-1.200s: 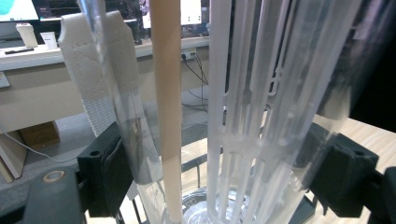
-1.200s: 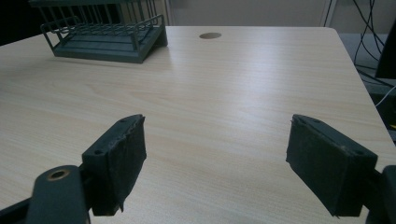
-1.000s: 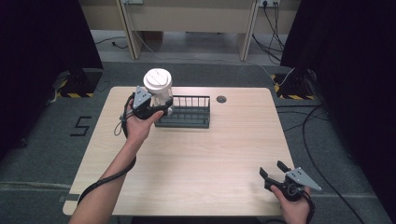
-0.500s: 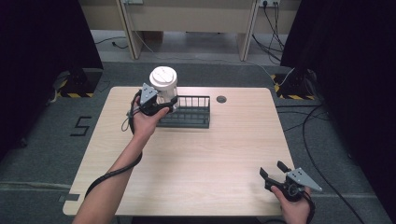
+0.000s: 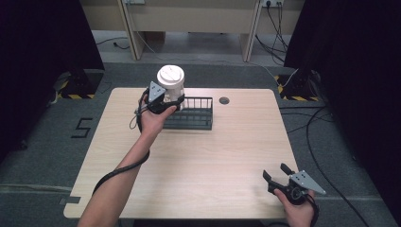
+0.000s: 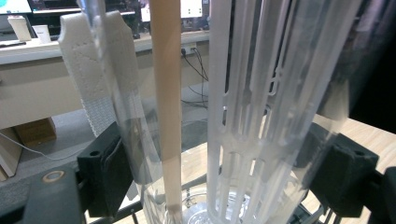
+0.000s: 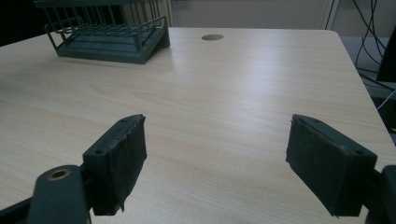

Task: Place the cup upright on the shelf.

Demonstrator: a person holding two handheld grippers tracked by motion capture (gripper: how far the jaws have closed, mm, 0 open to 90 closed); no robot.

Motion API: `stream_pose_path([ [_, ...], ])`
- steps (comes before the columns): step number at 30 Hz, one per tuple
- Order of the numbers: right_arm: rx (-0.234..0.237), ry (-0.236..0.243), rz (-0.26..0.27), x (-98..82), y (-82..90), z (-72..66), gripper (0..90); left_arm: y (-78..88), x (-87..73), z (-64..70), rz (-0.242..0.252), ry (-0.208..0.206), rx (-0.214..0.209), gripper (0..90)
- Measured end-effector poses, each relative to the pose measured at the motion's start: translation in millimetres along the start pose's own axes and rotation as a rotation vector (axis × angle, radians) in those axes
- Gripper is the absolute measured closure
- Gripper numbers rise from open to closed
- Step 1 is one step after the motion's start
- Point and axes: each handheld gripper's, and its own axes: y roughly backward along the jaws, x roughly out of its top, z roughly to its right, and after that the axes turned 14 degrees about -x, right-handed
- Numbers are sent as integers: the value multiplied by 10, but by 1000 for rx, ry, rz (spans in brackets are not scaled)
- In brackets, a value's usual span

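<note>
Clear lidded container (image 5: 170, 84): clamped in left gripper (image 5: 163, 101), held above wire rack's (image 5: 191, 115) left end near bench's far edge; likely next, lowering upright; right gripper (image 5: 283, 177) wide open, empty, near-right corner.

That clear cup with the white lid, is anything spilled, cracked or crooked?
Nothing stands out. The left gripper holds the cup upright above the rack's left end, lid on, no spill or crack visible.

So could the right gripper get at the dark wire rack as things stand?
Probably yes: the right gripper is open, holds nothing, and bare table lies between it and the rack. It is far off, though.
</note>
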Motion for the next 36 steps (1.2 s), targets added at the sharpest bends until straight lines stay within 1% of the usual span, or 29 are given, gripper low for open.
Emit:
stream_pose_path([
  [1,0,7,2,0,0,-3,205,-19,-6,1,-2,0,-2,179],
  [6,-2,8,3,-1,1,-3,204,-83,-25,-2,-11,2,-2,179],
  [10,-3,9,2,0,1,-9,204,-131,-48,-11,-20,5,7,179],
  [14,-4,18,3,0,3,-18,204,-187,-95,-21,-30,17,7,179],
  [16,-3,19,4,-1,3,-17,204,-211,-104,-29,-25,23,8,178],
  [22,-2,27,3,0,4,-24,204,-268,-109,-50,-28,26,11,178],
  [25,-2,30,3,0,5,-27,204,-309,-117,-61,-28,35,14,179],
  [30,-1,30,2,0,4,-28,203,-347,-139,-58,-33,45,11,178],
  [36,-1,30,2,0,6,-27,203,-384,-206,-49,-48,55,11,178],
])
